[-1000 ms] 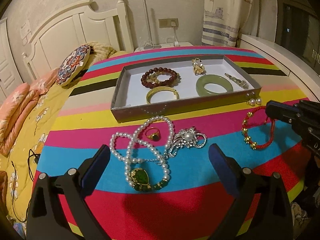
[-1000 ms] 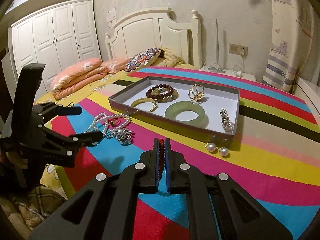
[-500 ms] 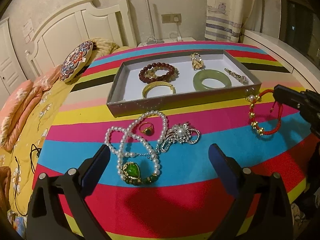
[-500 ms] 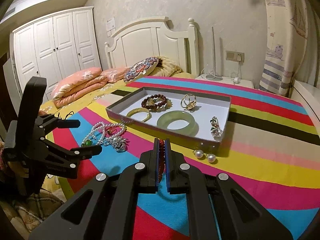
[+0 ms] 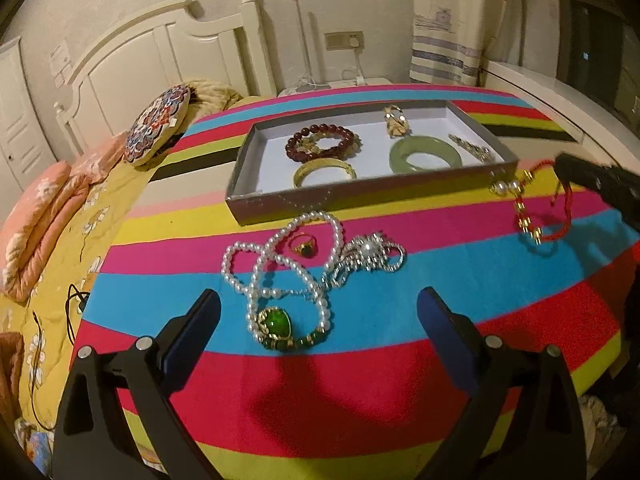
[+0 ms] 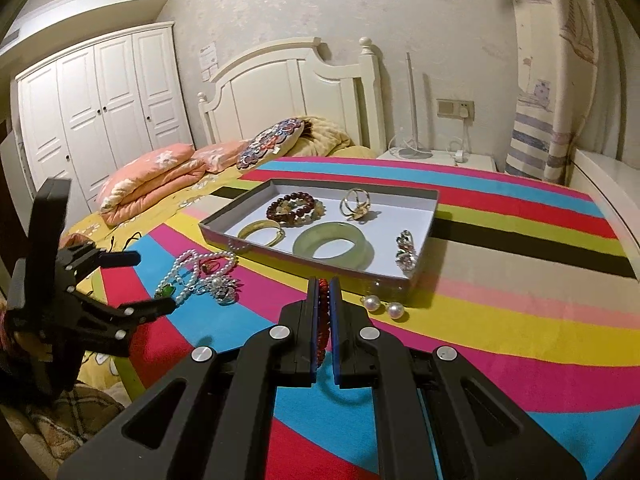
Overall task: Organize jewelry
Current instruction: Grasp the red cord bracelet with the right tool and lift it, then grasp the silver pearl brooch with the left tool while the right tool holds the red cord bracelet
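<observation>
The right gripper [image 6: 324, 292], jaws clamped on the red cord bracelet [image 5: 540, 216], has lifted it off the striped bedspread [image 5: 360, 392] toward the tray [image 5: 360, 196]'s near right corner; the left gripper [image 5: 318, 322] hangs wide open, empty, above the pearl necklace [image 5: 280, 264].

Warm, dim indoor light is falling from above, tinting the pale wall [image 6: 360, 8] yellow. Soft shadows are pooling on the striped cloth [image 5: 360, 400] beneath the tools. Both fisheye views are bending the room's lines, with corners darkening to black.
</observation>
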Available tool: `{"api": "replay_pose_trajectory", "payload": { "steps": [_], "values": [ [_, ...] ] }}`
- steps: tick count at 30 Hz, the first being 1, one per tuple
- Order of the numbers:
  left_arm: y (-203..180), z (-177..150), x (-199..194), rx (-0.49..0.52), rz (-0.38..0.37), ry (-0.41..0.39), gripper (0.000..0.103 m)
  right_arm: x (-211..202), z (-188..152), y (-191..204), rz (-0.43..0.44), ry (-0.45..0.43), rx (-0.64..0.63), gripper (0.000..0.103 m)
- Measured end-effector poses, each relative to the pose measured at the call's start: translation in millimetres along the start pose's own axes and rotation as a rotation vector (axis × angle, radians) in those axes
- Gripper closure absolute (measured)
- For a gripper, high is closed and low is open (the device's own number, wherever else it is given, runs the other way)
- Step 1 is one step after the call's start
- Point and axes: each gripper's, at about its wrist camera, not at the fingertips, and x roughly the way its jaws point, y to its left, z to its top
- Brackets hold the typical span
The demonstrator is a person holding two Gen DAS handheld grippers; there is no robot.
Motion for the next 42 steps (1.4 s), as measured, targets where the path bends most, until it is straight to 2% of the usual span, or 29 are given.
{"api": "replay_pose_trajectory", "payload": {
  "steps": [4, 8, 12, 16, 19, 24, 27, 32, 34, 36, 38, 41, 42],
  "values": [
    [-4.6, -5.3, -0.8, 0.036, -0.013, -0.017, 0.006, 3.3, 1.7, 4.6, 0.003, 0.013, 0.001, 0.097],
    [-9.8, -1.6, 2.8, 0.067, -0.053, -0.036, 0.021, 5.2, 3.8, 12.2, 0.017, 0.018, -0.004, 0.097],
    [-12.3, 4.7, 10.4, 0.091, -0.079, -0.052, 0.022, 4.3, 4.6, 17.1, 0.027, 0.025, -0.007, 0.097],
    [-13.5, 11.9, 21.1, 0.128, -0.133, -0.060, 0.027, 3.5, 5.2, 16.0, 0.024, 0.031, 0.001, 0.097],
    [-15.2, 20.1, 30.2, 0.150, -0.203, -0.065, 0.027, 3.3, 7.5, 15.0, 0.022, 0.031, 0.008, 0.097],
    [-21.1, 29.7, 49.5, 0.166, -0.309, -0.018, 0.027, 5.9, 10.1, 14.9, 0.014, 0.040, 0.007, 0.097],
    [-25.4, 28.9, 57.2, 0.176, -0.331, 0.022, 0.027, 8.9, 11.5, 13.4, 0.010, 0.046, 0.012, 0.097],
    [-34.6, 25.4, 52.5, 0.195, -0.390, 0.039, 0.027, 12.5, 12.1, 13.3, 0.006, 0.053, 0.013, 0.097],
    [-40.0, 24.4, 47.0, 0.191, -0.475, 0.052, 0.027, 12.4, 13.1, 13.5, 0.004, 0.052, 0.013, 0.097],
    [-43.6, 24.8, 41.1, 0.186, -0.518, 0.046, 0.027, 10.1, 13.2, 13.3, -0.001, 0.048, 0.014, 0.097],
    [-41.7, 25.9, 35.7, 0.182, -0.502, 0.020, 0.027, 7.3, 12.8, 10.8, -0.008, 0.045, 0.020, 0.097],
    [-37.5, 26.7, 41.3, 0.200, -0.411, 0.020, 0.028, 3.2, 11.4, 5.4, -0.019, 0.041, 0.034, 0.097],
    [-35.7, 26.5, 45.2, 0.202, -0.407, 0.035, 0.034, 2.5, 11.1, 3.6, -0.020, 0.041, 0.038, 0.097]
  ]
}}
